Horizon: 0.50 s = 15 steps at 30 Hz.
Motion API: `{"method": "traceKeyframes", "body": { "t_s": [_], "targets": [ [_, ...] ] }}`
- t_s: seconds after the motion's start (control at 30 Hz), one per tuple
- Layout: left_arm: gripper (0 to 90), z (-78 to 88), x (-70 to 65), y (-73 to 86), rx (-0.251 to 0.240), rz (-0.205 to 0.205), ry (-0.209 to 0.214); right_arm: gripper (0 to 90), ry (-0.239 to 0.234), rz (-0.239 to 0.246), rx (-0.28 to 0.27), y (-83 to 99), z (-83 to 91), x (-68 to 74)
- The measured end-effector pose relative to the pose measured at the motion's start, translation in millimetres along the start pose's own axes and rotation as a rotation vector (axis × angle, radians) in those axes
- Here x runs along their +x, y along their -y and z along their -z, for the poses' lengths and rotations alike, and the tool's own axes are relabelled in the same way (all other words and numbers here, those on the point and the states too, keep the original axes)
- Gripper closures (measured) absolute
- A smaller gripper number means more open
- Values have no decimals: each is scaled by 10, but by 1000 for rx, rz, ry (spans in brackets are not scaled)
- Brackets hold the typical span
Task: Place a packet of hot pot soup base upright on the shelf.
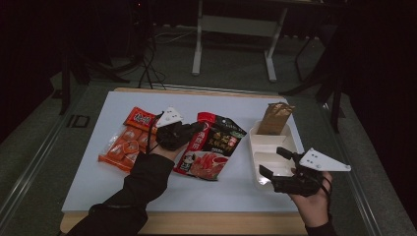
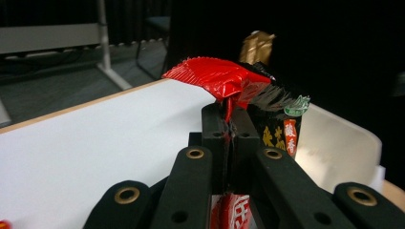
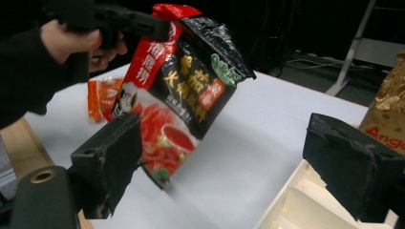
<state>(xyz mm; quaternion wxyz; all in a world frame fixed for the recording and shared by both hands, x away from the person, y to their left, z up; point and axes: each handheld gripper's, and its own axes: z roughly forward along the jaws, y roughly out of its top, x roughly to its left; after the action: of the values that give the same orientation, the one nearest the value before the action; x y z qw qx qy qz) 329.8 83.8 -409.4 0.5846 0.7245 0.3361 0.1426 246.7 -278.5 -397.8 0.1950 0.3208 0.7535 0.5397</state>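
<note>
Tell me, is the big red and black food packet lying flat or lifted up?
Lifted up. The left gripper pinches the red and black food packet's top edge, and it hangs tilted above the white table.

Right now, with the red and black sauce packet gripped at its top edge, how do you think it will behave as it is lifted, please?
The sauce packet is probably floppy: it hangs tilted below the left gripper, and its top edge is crumpled there. Its glossy film looks slippery, so the pinch could creep. Its lower corner seems to trail on the table, so it may swing.

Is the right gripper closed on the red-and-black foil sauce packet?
No: the right gripper stands open and empty, while the left gripper pinches the packet.
</note>
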Motion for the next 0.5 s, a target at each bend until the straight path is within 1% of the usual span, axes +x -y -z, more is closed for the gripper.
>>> {"method": "traceKeyframes", "body": {
  "t_s": [0.03,0.07,0.1,0.13,0.17,0.2,0.23,0.27,0.3,0.33,0.37,0.4,0.43,0.47,0.5],
  "targets": [
    [886,6,-28,-9,-5,-7,5,140,-8,-1,0,-19,-11,-6],
    [886,14,-52,-17,-12,-4,18,141,-8,3,3,-36,-23,-6],
    [886,16,-73,-23,-21,-4,43,146,0,8,0,-52,-38,-6],
    [886,19,-101,-31,-26,-14,48,153,-2,4,3,-66,-53,-7],
    [886,20,-122,-39,-28,-9,58,153,-13,0,5,-79,-73,-6],
    [886,18,-136,-43,-36,1,80,170,-12,1,3,-92,-89,2],
    [886,14,-154,-48,-42,1,89,208,-18,0,4,-105,-106,9],
    [886,13,-171,-52,-43,-2,97,211,-26,-6,5,-116,-125,15],
    [886,11,-186,-51,-53,8,115,219,-27,-8,-1,-125,-140,25],
    [886,9,-203,-49,-61,7,124,235,-36,-9,-2,-134,-159,29],
    [886,8,-223,-46,-69,11,132,235,-37,-12,1,-141,-178,34],
    [885,4,-233,-44,-76,19,149,235,-33,-18,-5,-145,-194,36],
    [885,3,-242,-41,-82,29,160,236,-40,-26,-5,-149,-210,35],
    [885,4,-253,-35,-95,32,163,241,-35,-25,-2,-152,-227,35],
    [885,0,-258,-36,-101,40,181,254,-27,-21,-1,-154,-242,35]
  ]
}}
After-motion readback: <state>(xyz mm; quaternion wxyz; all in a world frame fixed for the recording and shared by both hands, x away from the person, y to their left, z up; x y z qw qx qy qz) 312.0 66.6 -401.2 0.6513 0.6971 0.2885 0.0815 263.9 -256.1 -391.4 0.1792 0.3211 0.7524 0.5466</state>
